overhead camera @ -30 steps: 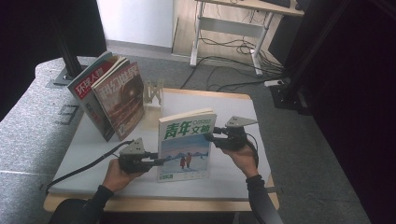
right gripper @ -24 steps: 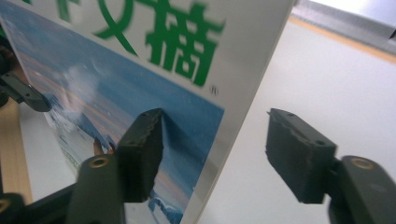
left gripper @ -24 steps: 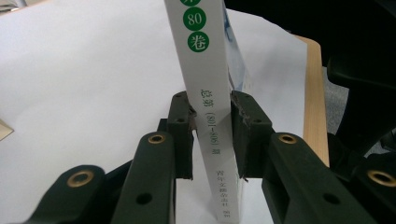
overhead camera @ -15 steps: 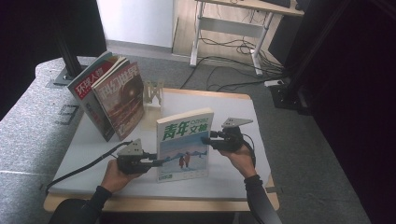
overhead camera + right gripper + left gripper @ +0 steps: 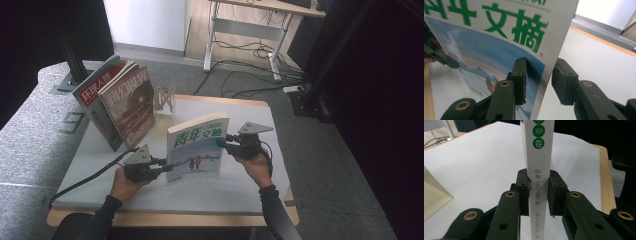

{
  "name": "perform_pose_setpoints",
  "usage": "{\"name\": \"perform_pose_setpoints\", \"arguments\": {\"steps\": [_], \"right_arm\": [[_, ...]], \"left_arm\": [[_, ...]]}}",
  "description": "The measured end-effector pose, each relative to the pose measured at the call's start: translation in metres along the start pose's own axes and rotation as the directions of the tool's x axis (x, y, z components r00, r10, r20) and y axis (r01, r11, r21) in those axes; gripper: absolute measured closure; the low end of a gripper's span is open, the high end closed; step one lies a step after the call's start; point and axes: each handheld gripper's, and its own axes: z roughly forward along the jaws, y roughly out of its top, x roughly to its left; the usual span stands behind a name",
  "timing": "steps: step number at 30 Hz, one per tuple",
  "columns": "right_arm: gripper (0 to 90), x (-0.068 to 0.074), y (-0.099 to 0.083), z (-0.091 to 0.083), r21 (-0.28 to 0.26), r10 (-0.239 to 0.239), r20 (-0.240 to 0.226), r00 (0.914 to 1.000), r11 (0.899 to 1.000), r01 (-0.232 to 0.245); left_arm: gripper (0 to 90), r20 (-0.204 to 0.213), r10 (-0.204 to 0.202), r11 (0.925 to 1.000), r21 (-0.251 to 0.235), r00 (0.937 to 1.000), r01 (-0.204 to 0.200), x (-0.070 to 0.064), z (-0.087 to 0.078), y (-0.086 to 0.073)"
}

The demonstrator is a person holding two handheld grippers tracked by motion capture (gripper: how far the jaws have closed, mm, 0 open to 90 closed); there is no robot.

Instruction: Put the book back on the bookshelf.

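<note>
Since the earlier frame, the book (image 5: 196, 148) has been raised a little and tipped more upright, and the right hand-held gripper (image 5: 226, 142) has been shifted slightly along its outer edge. Nearest the person, the left hand-held gripper (image 5: 166, 165) is clenched on the book's spine low down; the book is held standing above the white sheet on the counter (image 5: 235, 103), between both hands. The right one straddles the cover's free edge, but a gap is seen beside one jaw, so it appears released rather than pinching. To do the step well, the spine grip should be kept firm and the book kept vertical while it is carried towards the magazines (image 5: 120, 100) leaning farther back, beside a small stand (image 5: 164, 98).

In the left gripper view the spine (image 5: 539, 170) is shown squeezed between the pads, which the high view cannot resolve; in the right gripper view the jaw gap is revealed.
</note>
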Motion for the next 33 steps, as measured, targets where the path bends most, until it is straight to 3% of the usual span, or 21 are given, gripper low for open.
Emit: {"name": "perform_pose_setpoints", "arguments": {"steps": [10,19,23,27,33], "right_arm": [[62.9,0.008,-0.003,-0.008,-0.036,-0.028,-0.046,0.9985,0.999,0.026],[62.9,0.012,-0.009,-0.016,-0.053,-0.020,-0.064,0.9977,0.998,0.017],[63.0,0.013,-0.010,-0.017,-0.054,-0.020,-0.065,0.9977,0.998,0.017],[63.0,0.014,-0.011,-0.019,-0.057,-0.019,-0.066,0.9977,0.998,0.015],[63.0,0.015,-0.013,-0.020,-0.058,-0.020,-0.068,0.9975,0.998,0.016]], "left_arm": [[73.6,-0.019,0.016,0.9998,0.012,0.9997,-0.015,-0.006,-0.005,-0.005],[72.4,0.002,0.013,0.9997,0.022,0.9999,-0.013,-0.007,-0.007,-0.003],[67.1,0.016,0.012,0.9997,0.023,0.9998,-0.013,-0.007,-0.007,0.000],[64.5,0.027,0.002,0.9999,-0.010,0.9996,-0.002,-0.007,-0.011,0.008],[64.2,0.017,0.003,1.0000,0.006,0.9999,-0.003,-0.006,-0.012,0.021]]}}
